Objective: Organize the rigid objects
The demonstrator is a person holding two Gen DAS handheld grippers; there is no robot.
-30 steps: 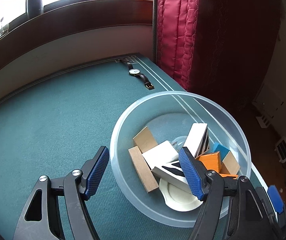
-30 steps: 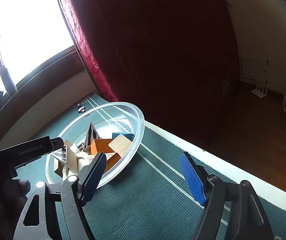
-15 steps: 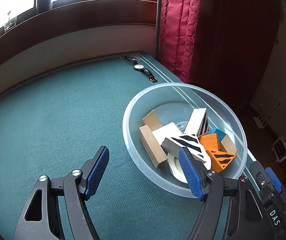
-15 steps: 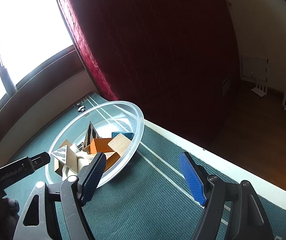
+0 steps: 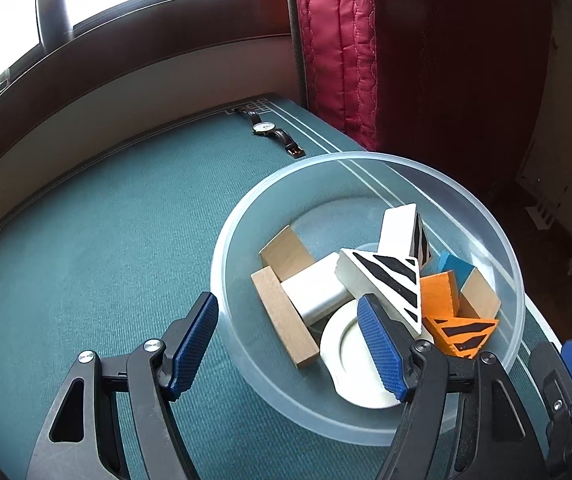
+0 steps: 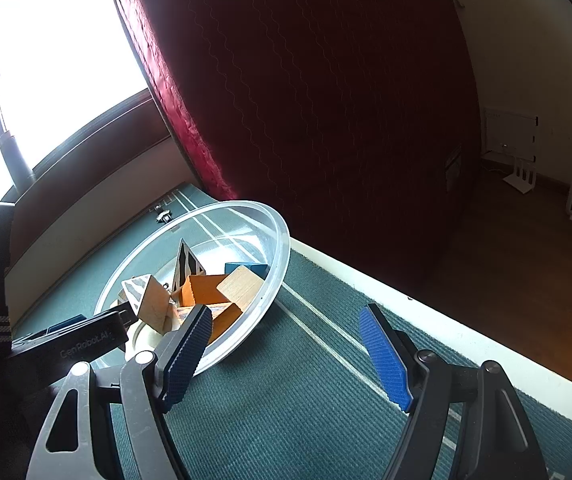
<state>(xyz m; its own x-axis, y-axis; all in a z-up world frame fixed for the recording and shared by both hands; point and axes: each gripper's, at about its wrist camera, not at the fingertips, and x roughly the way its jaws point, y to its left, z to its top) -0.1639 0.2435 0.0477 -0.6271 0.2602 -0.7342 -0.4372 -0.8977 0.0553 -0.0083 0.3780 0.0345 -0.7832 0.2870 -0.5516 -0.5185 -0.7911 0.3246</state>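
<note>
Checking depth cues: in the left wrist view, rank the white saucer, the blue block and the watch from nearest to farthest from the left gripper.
From the left gripper:
1. White saucer: in the bowl, near side, right by the right finger.
2. Blue block: in the bowl, right side, behind the orange blocks.
3. Watch: on the green mat beyond the bowl, near the far corner.

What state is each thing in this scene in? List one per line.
Left tool: open, holding nothing, over the bowl's near rim.
Right tool: open, holding nothing, beside the bowl.
Clear plastic bowl: upright, holding jumbled blocks.
Zebra-striped wedge block: lying on other blocks.
White saucer: partly under the blocks.
Wristwatch: unbuckled, laid flat.
</note>
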